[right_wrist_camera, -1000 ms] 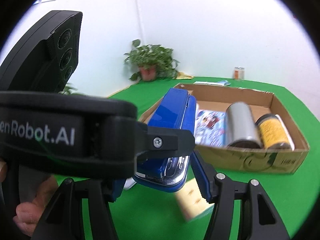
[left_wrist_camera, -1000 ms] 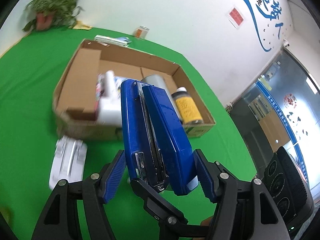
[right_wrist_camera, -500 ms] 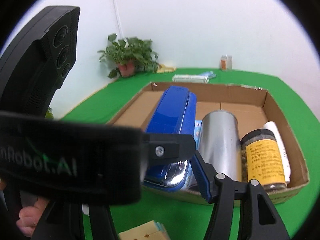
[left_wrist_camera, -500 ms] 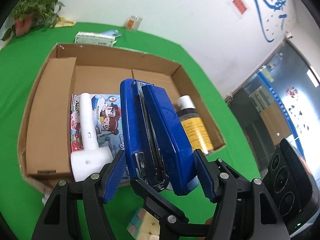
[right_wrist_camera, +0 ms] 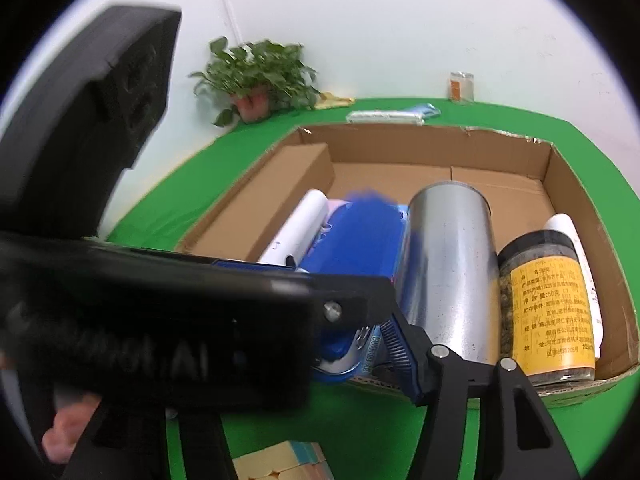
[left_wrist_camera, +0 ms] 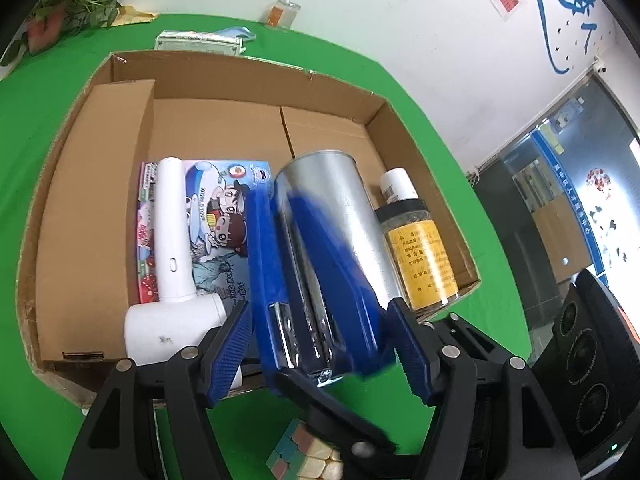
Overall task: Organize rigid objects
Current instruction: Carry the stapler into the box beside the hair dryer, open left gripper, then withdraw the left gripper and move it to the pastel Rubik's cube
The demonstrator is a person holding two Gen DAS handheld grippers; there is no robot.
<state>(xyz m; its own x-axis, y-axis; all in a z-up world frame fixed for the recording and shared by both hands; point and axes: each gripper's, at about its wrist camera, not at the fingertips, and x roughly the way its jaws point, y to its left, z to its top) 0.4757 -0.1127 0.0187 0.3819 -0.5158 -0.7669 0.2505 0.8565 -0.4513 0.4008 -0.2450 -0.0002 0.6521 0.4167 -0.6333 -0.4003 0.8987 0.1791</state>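
We find the blurred blue stapler [left_wrist_camera: 316,280] between both jaws, grasp undeterminable; it may strike the steel can [left_wrist_camera: 340,216].

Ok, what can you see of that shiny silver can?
The silver can is a smooth, shiny metal cylinder with a thin rim at its far end. It lies on its side in the cardboard box, pointing toward the back wall. A yellow-labelled jar lies right beside it, a picture book on its other side. A blurry blue stapler hides part of it.
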